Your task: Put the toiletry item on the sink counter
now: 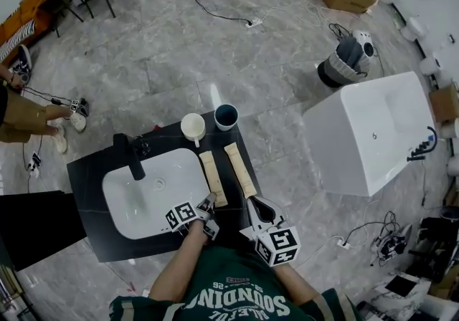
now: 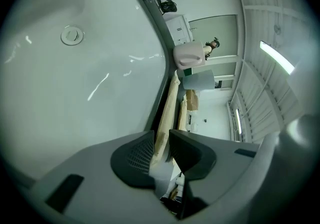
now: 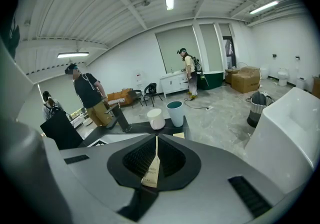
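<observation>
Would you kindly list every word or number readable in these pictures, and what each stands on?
"SOUNDING" and "26", upside down: on the person's green shirt; its smaller line is too blurred to read.
"OOTH" over "RUSH", first letters hidden: on the paper packet in the right gripper view.
Nothing else is legible.

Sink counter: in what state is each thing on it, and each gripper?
left packet: flat on the counter, near end between open jaws.
right packet: near end clamped.
left gripper: open.
right gripper: shut on right packet.
white cup: upright.
teal cup: upright.
basin: empty.
</observation>
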A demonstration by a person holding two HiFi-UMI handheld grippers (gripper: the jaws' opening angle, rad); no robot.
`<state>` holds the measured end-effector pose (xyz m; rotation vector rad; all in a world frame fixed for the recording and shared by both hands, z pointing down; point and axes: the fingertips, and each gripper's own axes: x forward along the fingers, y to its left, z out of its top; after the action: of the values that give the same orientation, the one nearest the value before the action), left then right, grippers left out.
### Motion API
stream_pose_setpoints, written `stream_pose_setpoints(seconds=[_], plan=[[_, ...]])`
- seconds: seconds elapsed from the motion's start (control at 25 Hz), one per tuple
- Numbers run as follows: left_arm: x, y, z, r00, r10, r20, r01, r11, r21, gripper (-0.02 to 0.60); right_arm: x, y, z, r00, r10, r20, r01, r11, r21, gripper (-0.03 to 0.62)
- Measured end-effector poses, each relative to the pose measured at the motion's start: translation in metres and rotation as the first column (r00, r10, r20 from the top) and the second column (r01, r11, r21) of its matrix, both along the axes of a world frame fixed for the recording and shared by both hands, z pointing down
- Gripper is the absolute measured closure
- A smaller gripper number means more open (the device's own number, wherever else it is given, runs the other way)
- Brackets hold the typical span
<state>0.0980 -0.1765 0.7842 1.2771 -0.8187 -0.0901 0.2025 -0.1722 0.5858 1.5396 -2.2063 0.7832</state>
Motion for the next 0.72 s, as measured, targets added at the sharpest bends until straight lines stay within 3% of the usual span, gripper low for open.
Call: stream_pose_setpoints(seconds=[0.2,0.32,0.48,0.72], plan=[[-0.007,0.0,-0.009,0.998,-0.034,-0.048,0.035,0.999,0.01,0.499,-0.003,-0.003,-0.005,1.0,-0.017,0.007,0.017,1.0,0.017,0.551],[-0.001,0.004,-0.01,0.997,0.003,-0.082,-0.003,1.0,-0.006,0.499,-0.007,-0.005,-0.01,0.999,-0.032,0.015,0.032,0.999,0.028,0.551],[0.002,0.007,-0.005,0.998,0.039,-0.053,-0.04,0.999,-0.03,0.499,-0.011,-0.006,-0.015,0.999,-0.051,0.016,0.051,0.998,0.041,0.551],[0.004,0.013,-0.009,0.996,0.093,-0.004,-0.093,0.996,-0.006,0.48,-0.008,-0.003,-0.018,0.998,-0.067,0.015,0.066,0.997,0.044,0.551]])
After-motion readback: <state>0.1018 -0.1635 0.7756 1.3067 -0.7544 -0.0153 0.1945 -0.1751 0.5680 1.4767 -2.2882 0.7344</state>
